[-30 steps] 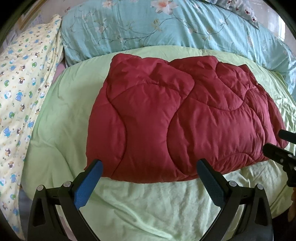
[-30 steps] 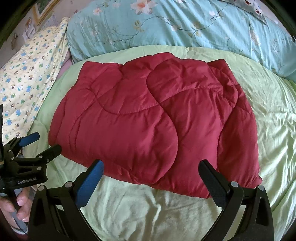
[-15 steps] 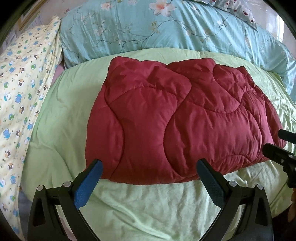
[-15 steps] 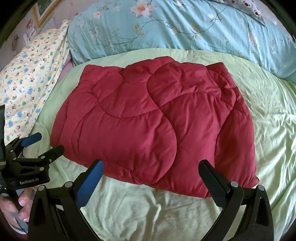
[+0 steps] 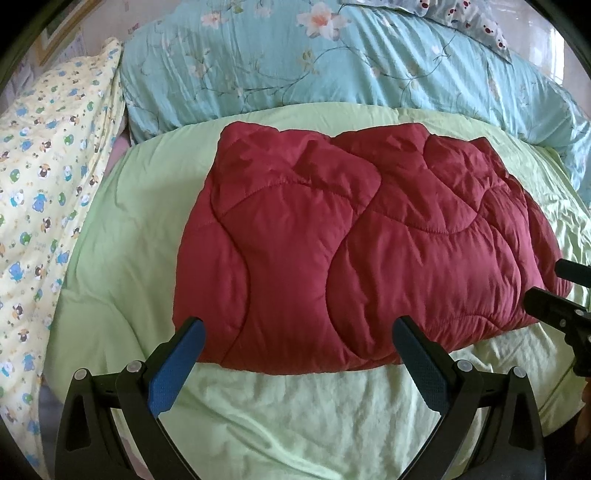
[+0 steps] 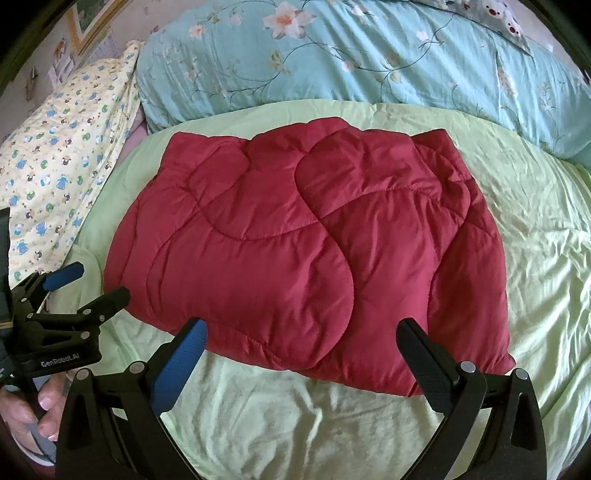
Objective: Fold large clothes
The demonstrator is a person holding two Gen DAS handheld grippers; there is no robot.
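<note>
A dark red quilted garment (image 5: 351, 251) lies folded into a thick rectangle on a light green bedspread (image 5: 295, 413); it also shows in the right wrist view (image 6: 306, 258). My left gripper (image 5: 297, 328) is open and empty, held just short of the garment's near edge. My right gripper (image 6: 301, 330) is open and empty, near the garment's near right part. The left gripper also shows at the left of the right wrist view (image 6: 88, 282), open. The right gripper's fingertips (image 5: 543, 299) show at the right edge of the left wrist view.
A light blue floral duvet (image 5: 332, 62) is bunched along the far side of the bed. A yellow cartoon-print quilt (image 5: 40, 177) lies along the left. A hand (image 6: 33, 410) holds the left gripper's handle. A framed picture (image 6: 92, 18) hangs on the far left wall.
Both grippers have drawn back slightly, so the garment sits a little further away in both views. The garment itself has not moved. Both grippers stay open.
</note>
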